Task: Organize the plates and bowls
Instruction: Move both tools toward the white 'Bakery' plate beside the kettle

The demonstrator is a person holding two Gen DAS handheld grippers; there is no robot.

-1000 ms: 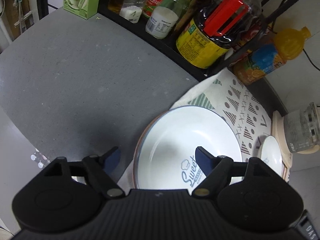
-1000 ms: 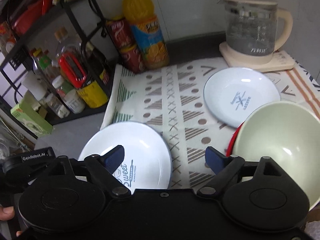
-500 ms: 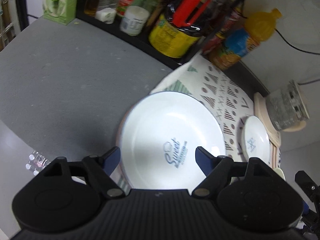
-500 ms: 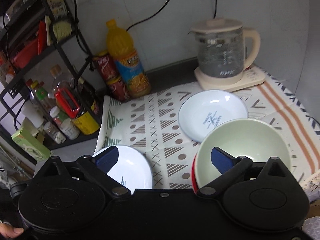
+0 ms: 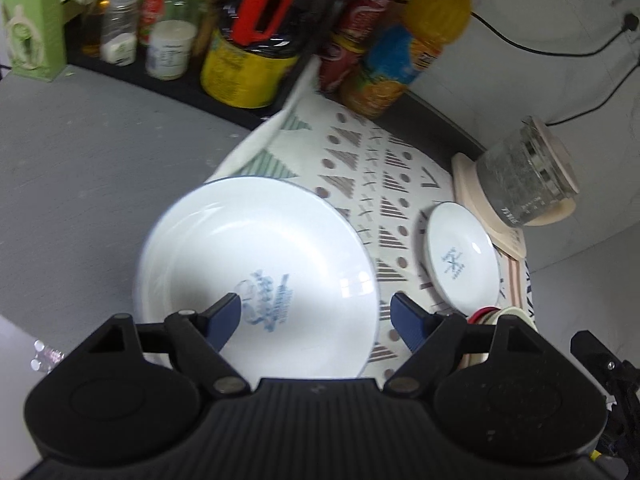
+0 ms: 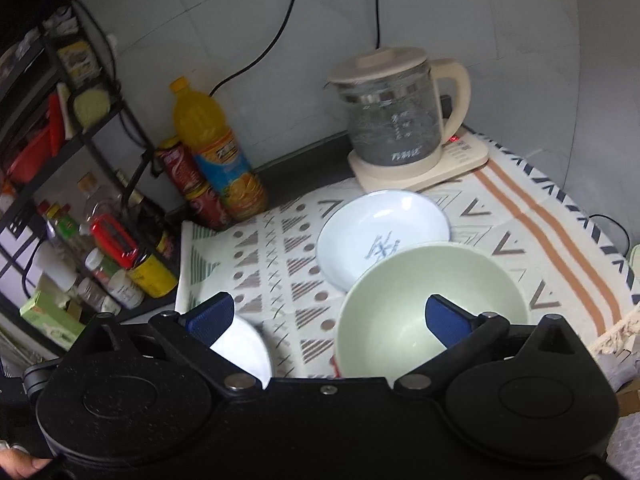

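A large white plate [image 5: 256, 272] with blue lettering lies at the left edge of the patterned cloth [image 5: 376, 168]. My left gripper [image 5: 316, 318] hovers over its near right rim, open and holding nothing. A smaller white plate [image 5: 460, 256] lies near the kettle. In the right wrist view a pale green bowl [image 6: 404, 312] sits on a red one, just in front of the small plate [image 6: 380, 228]. My right gripper [image 6: 328, 316] stands wide open above the cloth [image 6: 276, 272], its right finger over the green bowl, its left finger over the large plate [image 6: 240, 348]. Nothing is between its pads.
A glass kettle [image 6: 392, 120] on a cream base stands at the back. An orange juice bottle [image 6: 216, 152] and red cans [image 6: 188, 180] stand by the wall. A black rack of jars and bottles [image 5: 224, 40] borders the grey counter [image 5: 80, 152] on the left.
Both grippers have pulled back and risen, so more of the counter shows. The right gripper's fingers have spread wider. The left gripper has shifted right across the large plate.
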